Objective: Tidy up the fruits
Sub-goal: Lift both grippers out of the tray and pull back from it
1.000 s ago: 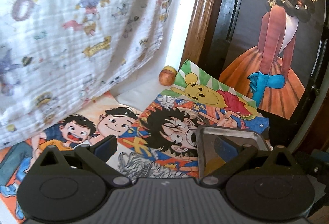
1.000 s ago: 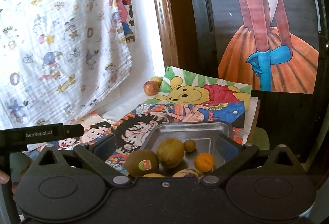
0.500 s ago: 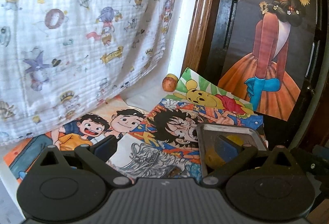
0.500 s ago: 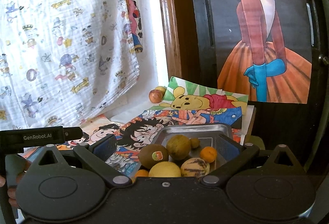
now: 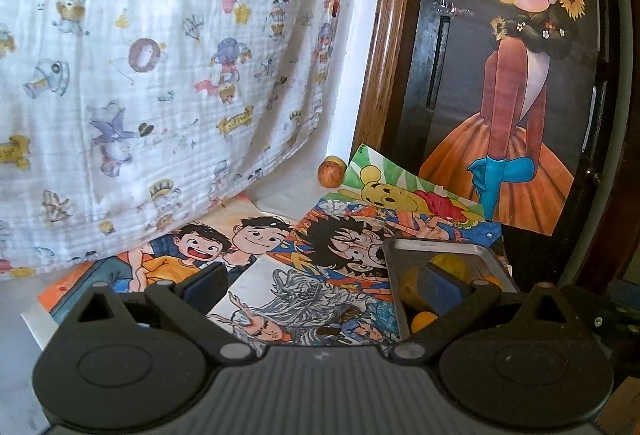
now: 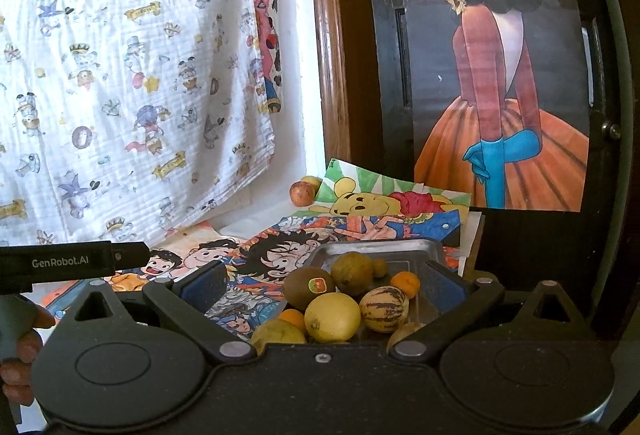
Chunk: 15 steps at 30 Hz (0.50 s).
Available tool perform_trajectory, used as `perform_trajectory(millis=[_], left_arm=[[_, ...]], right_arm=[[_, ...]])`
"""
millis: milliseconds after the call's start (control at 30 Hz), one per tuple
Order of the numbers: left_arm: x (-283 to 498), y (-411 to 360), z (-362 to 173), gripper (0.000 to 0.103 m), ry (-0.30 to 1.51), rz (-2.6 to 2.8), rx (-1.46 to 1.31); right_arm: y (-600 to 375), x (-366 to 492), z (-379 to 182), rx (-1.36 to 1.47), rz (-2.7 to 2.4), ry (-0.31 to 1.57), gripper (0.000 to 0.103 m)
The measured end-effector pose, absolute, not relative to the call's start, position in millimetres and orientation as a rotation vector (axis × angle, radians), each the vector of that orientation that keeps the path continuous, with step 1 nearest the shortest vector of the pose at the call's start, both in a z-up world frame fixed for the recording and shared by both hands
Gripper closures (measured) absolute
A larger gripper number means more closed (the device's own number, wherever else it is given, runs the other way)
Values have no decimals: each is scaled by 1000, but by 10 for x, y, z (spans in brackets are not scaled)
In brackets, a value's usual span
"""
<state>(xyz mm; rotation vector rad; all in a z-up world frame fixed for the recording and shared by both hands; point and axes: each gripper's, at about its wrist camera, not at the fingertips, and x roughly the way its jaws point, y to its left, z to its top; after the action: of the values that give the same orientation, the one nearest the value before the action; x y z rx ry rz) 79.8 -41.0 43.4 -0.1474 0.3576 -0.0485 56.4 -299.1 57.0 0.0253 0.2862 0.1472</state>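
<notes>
Tray (image 6: 400,249), kiwi (image 6: 309,288), lemon (image 6: 332,316) inside

left gripper (image 5: 324,281): fingers spread, empty | right gripper (image 6: 324,281): fingers spread, empty

Domestic interior, probably a home room given over to children's things. A white cloth (image 5: 152,83) printed with cartoon figures hangs at left beside a varnished wooden door frame (image 5: 384,47). A painted poster of a girl in an orange dress (image 6: 504,87) is fixed to the dark door. Hand-coloured cartoon drawings (image 5: 320,247) cover the desk, which carries a metal tray (image 6: 384,249) of fruit.
</notes>
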Motion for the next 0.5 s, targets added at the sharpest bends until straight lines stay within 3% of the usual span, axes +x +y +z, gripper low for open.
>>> perform_trajectory(millis=[500], left_arm=[[531, -241, 319, 0, 340, -55, -101]], right_arm=[[-2827, 256, 425, 29, 120, 271, 1]])
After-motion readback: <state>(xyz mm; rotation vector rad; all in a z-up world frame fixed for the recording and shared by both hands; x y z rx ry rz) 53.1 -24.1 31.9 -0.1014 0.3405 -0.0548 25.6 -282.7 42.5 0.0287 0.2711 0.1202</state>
